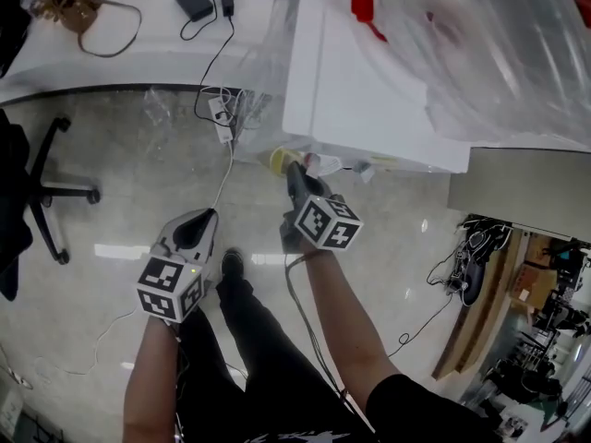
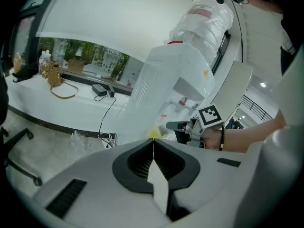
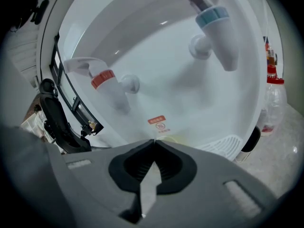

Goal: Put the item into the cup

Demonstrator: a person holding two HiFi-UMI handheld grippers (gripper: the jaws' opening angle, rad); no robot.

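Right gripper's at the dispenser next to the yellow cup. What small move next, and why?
Probably open the right gripper slightly and close it on the wall of the yellow cup. Its jaws stand together with the cup's rim just past their tips, at the water dispenser; no firm hold shows. The left gripper is shut and empty, held back.

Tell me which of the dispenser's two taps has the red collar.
The tap at lower left in the right gripper view; its collar is red, while the other tap, higher and to the right, has a blue one.
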